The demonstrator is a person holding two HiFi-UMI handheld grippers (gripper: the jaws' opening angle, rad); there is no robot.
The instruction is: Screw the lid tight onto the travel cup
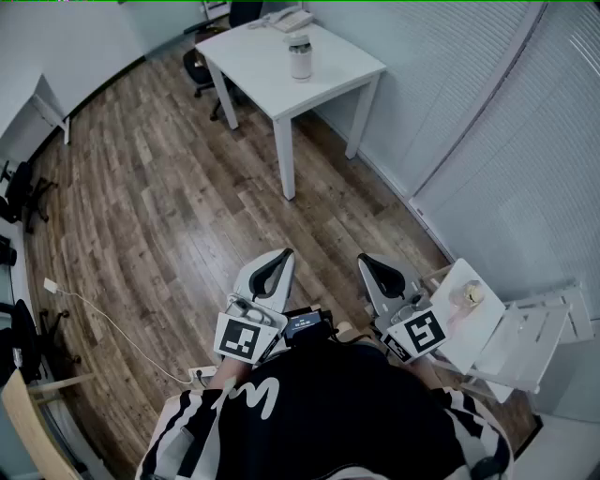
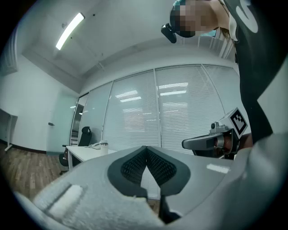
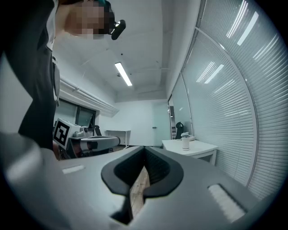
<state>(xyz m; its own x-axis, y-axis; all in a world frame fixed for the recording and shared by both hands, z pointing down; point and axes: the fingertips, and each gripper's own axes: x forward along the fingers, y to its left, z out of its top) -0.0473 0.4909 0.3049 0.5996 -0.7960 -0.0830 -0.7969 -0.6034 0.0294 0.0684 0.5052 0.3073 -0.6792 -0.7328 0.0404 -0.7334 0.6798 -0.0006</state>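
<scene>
A white travel cup with its lid on top stands upright on a white table far across the room. It also shows small in the right gripper view as the cup and in the left gripper view as the cup. My left gripper and right gripper are held close to the person's body, side by side, both shut and empty, far from the cup. Each gripper sees the other beside it.
Wooden floor lies between me and the table. A telephone sits at the table's far end, with an office chair behind. A white folding chair stands at my right. Glass walls with blinds run along the right side.
</scene>
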